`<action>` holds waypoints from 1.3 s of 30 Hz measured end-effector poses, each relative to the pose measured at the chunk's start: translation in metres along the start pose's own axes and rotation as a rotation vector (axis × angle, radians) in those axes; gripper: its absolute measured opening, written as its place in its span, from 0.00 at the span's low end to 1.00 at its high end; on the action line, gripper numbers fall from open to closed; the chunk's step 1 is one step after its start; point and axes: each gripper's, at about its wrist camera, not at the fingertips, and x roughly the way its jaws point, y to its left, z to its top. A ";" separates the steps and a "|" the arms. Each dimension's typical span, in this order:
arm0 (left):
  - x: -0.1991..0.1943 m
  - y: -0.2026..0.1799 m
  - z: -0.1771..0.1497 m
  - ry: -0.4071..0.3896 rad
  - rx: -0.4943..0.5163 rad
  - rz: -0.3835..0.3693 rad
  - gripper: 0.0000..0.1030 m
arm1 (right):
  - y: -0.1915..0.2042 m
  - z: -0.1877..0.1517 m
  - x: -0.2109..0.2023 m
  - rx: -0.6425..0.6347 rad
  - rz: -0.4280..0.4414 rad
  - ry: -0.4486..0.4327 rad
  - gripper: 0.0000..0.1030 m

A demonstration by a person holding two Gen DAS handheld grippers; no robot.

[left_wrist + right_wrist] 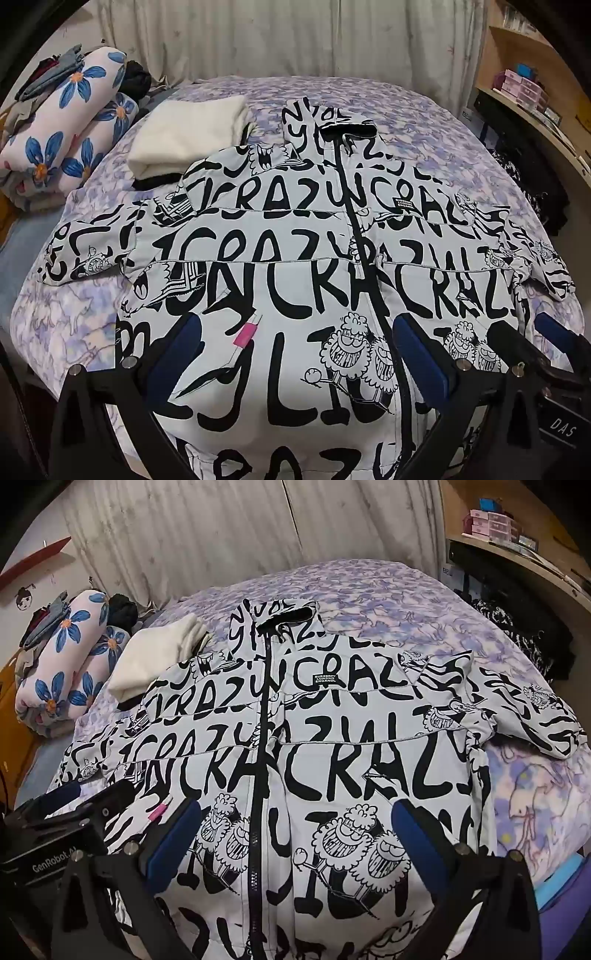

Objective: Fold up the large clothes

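A large white jacket (280, 236) printed with black "CRAZY" lettering and cartoon faces lies flat on the bed, front up, zipped, collar far, sleeves spread to both sides. It also fills the right wrist view (332, 738). A pink tag (246, 334) sits on its lower left part. My left gripper (295, 354) is open and empty, above the jacket's lower left half. My right gripper (295, 834) is open and empty, above the lower right half. The right gripper also shows in the left wrist view (532, 343), and the left gripper in the right wrist view (92, 801).
The bed has a purple patterned cover (424, 110). A folded cream garment (188, 136) lies by the jacket's left shoulder. A rolled floral quilt (66, 125) sits at far left. Curtains hang behind. A wooden shelf (532, 92) with boxes stands at right, dark clothes (528, 177) below it.
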 end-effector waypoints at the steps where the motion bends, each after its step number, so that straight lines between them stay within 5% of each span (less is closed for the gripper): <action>1: 0.000 0.000 0.000 -0.001 0.000 0.000 0.99 | 0.001 -0.001 -0.001 -0.007 -0.004 -0.006 1.00; 39: -0.007 0.009 -0.008 -0.005 -0.022 0.023 0.99 | 0.024 -0.008 -0.003 -0.061 0.078 0.009 1.00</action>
